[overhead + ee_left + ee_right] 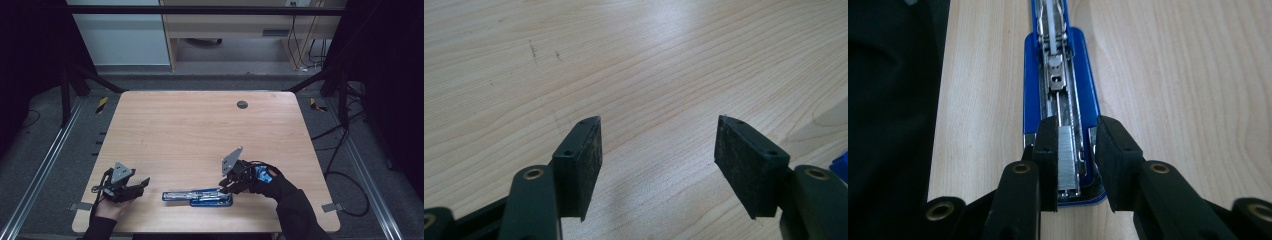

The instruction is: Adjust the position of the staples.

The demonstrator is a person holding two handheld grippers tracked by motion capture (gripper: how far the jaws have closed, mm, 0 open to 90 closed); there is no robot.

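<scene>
A blue stapler (197,196) lies opened flat near the table's front edge, its metal channel (1060,75) facing up. My right gripper (227,189) is at the stapler's right end, jaws (1075,125) straddling the channel. A strip of staples (1069,157) rests in the channel between the pads. The left pad is close against the strip and a gap shows on the other side, so the gripper is open. My left gripper (142,184) rests at the front left of the table (200,130), wide open (659,122) over bare wood, short of the stapler's left end.
A dark round grommet (242,104) sits in the tabletop at the back right. The table's front edge runs just below the stapler. Black frame struts and cables stand beyond the table's sides.
</scene>
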